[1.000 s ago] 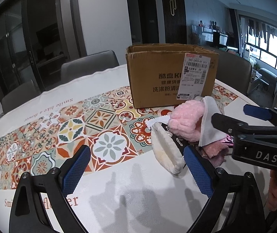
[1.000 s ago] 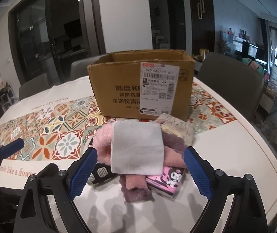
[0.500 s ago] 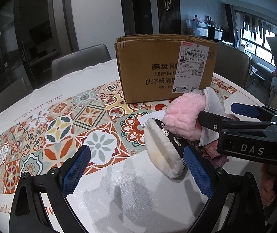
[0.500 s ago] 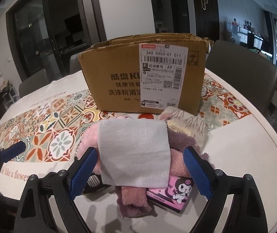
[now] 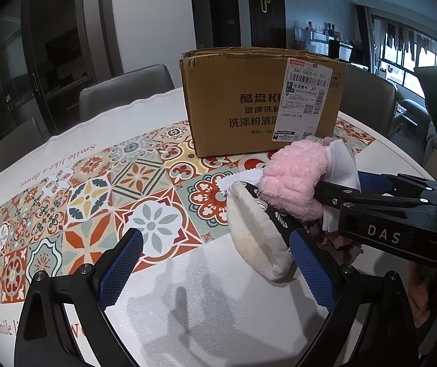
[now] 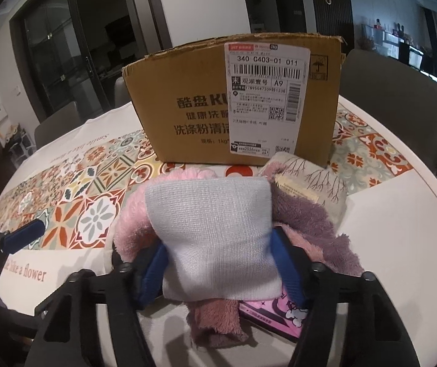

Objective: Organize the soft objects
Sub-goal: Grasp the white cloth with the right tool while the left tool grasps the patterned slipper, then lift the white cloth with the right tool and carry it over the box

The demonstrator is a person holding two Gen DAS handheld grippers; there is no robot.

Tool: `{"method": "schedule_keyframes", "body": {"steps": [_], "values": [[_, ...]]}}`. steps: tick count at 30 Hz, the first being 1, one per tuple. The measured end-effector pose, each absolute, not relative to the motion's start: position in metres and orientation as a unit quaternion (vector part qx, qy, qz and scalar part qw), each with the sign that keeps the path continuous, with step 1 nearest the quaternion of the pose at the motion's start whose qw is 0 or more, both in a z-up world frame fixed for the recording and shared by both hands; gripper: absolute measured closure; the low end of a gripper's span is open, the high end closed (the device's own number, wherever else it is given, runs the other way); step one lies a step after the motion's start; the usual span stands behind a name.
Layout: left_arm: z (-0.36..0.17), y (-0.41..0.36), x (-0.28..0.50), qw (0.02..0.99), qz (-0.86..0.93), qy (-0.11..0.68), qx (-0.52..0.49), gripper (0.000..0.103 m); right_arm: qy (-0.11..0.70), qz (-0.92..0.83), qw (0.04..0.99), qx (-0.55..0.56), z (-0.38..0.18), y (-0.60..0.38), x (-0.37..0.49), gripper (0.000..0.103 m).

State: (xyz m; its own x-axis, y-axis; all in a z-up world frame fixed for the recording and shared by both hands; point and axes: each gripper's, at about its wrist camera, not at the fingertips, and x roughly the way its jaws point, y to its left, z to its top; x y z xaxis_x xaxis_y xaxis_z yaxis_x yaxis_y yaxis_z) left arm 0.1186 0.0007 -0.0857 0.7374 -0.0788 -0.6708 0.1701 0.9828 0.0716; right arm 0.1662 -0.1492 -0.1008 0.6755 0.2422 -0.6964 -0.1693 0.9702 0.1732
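A heap of soft things lies before a brown cardboard box. On top is a folded white gauze cloth, over a pink fluffy piece and a mauve towel. My right gripper is shut on the white cloth, one blue pad at each side. In the left wrist view the pink piece and a cream slipper lie at the right, with the cardboard box behind them. My left gripper is open and empty, left of the heap.
A pink cartoon packet lies under the heap. A grey branch-print cloth leans by the box. The round table has a patterned tile runner. Grey chairs stand behind it.
My right gripper has moved forward over the heap and closed from wide open onto the white cloth. My left gripper has stayed open and shifted slightly.
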Motion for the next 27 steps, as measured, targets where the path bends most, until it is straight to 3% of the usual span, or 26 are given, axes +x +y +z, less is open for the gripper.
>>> {"method": "schedule_keyframes", "body": {"steps": [6,10,14,22,27], "values": [[-0.083,-0.002,0.117,0.930,-0.073,0.356,0.058,0.005,0.385,0.109,0.915,0.045,-0.097,-0.152,0.159,0.053],[-0.081,-0.004,0.114,0.931,-0.079,0.353,0.056,0.005,0.386,0.108,0.915,0.050,-0.094,-0.155,0.154,0.066],[-0.080,-0.007,0.112,0.931,-0.089,0.351,0.052,0.005,0.382,0.107,0.916,0.059,-0.089,-0.160,0.149,0.070],[-0.087,-0.013,0.119,0.916,-0.121,0.382,0.022,0.027,0.364,0.078,0.927,0.041,-0.072,-0.165,0.134,0.076],[-0.097,-0.018,0.126,0.902,-0.137,0.409,0.008,0.050,0.368,0.074,0.926,0.035,-0.074,-0.167,0.130,0.076]]}}
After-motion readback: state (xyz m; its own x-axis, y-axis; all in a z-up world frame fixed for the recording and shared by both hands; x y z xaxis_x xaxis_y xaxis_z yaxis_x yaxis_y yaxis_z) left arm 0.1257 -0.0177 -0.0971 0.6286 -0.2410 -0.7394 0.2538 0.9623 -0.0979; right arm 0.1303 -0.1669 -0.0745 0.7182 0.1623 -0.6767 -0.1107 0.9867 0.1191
